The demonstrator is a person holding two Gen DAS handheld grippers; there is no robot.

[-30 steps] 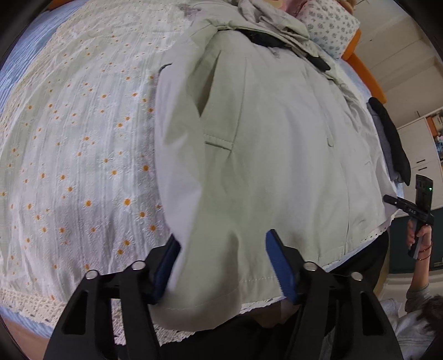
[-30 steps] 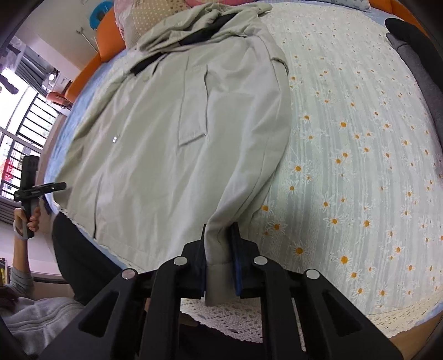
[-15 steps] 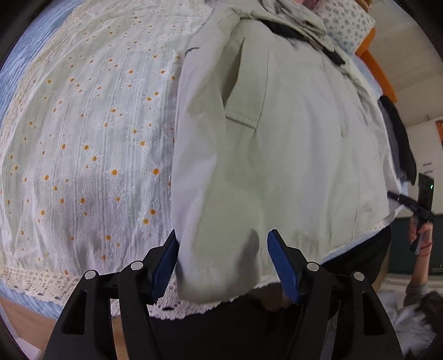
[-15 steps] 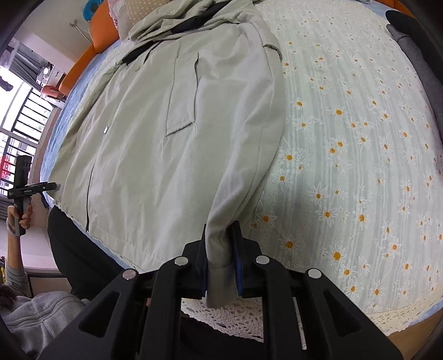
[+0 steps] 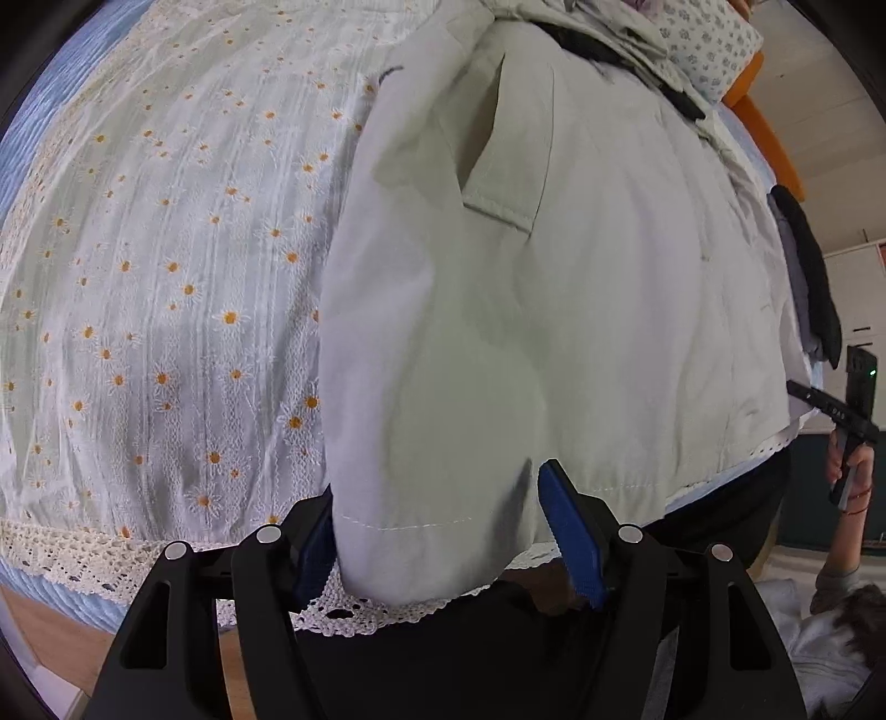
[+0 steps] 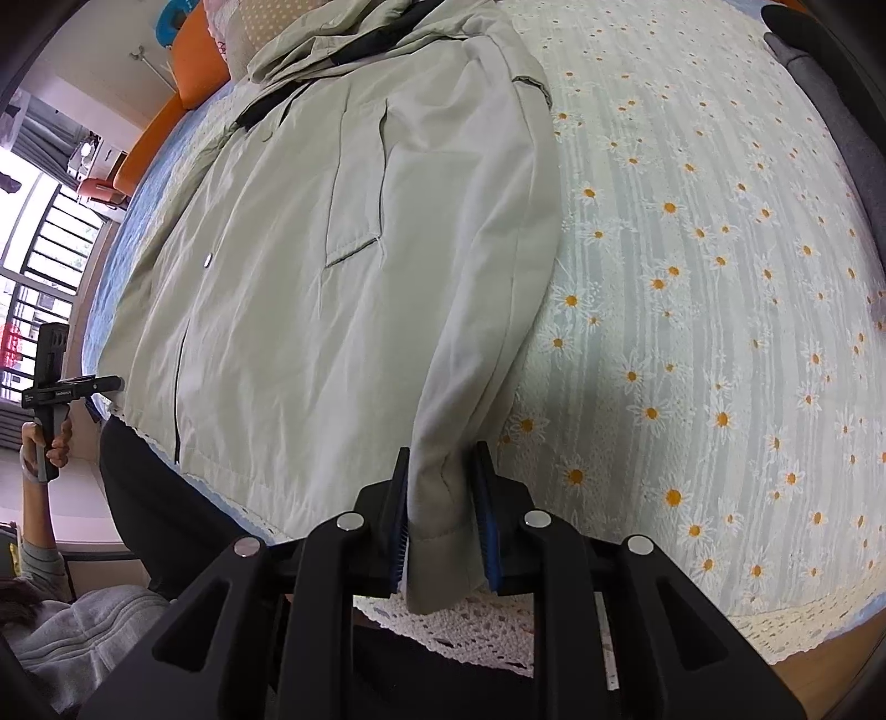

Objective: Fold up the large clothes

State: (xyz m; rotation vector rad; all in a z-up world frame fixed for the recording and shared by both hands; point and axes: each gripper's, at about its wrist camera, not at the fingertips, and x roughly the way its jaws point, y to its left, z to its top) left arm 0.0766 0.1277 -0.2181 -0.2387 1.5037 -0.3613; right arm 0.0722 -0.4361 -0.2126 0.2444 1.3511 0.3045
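A pale green jacket [image 5: 554,288] lies front-up on a daisy-print bedspread [image 5: 166,249], collar far, hem at the near edge. My left gripper [image 5: 437,531] is open, its blue pads either side of the jacket's left sleeve cuff [image 5: 421,548], which hangs between them. My right gripper [image 6: 443,498] stands slightly apart around the right sleeve cuff [image 6: 443,554]; the jacket also shows in the right wrist view [image 6: 332,249], and the bedspread [image 6: 720,277] too.
A floral pillow [image 5: 709,44] and orange headboard [image 5: 769,144] lie beyond the collar. Dark clothes [image 5: 808,277] lie at the bed's side. A lace trim [image 6: 470,626] edges the bed. A second person holding a black device [image 6: 52,376] sits on the floor.
Both grippers moved back toward the bed's near edge along the sleeves. The right gripper's jaws have parted a little around the cuff. The left stays open.
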